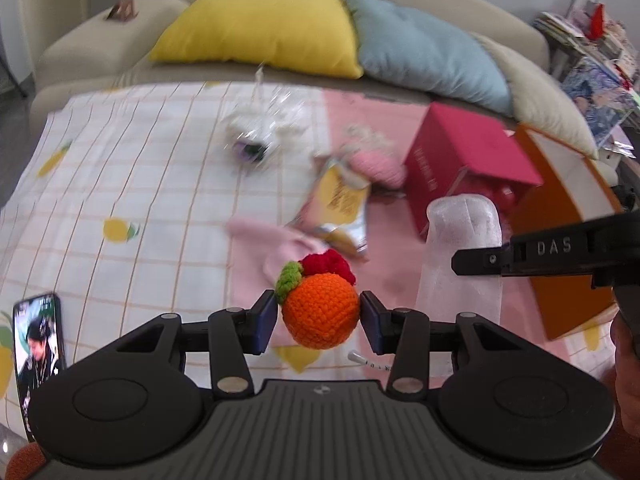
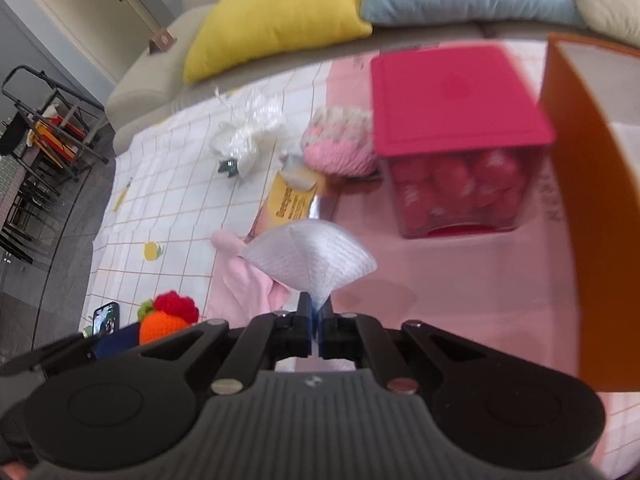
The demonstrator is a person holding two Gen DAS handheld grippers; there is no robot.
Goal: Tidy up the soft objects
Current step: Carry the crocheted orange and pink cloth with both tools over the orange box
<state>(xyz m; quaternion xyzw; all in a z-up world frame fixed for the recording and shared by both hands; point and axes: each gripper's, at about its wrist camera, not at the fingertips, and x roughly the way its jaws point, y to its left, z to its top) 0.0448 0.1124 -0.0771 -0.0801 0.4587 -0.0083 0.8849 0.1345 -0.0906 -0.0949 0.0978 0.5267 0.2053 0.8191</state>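
Your left gripper (image 1: 319,318) has the orange crocheted ball (image 1: 320,310) between its pads, above the checked cloth (image 1: 120,168). To its right, your right gripper (image 2: 316,316) pinches the frosty white foam sleeve (image 2: 310,256). Behind them lie the yellow snack packet (image 1: 340,200) and pink knitted toy (image 1: 376,164), with the red-lidded clear box (image 2: 456,128) on their right, left of the orange cardboard box (image 2: 592,208).

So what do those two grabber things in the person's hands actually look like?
Both are matt black plastic. The left gripper has a ribbed grey-black body, two round side discs, linked arms with silver rivets and dark blue pads. The right gripper is built alike; seen sideways, its finger bears the letters DAS.
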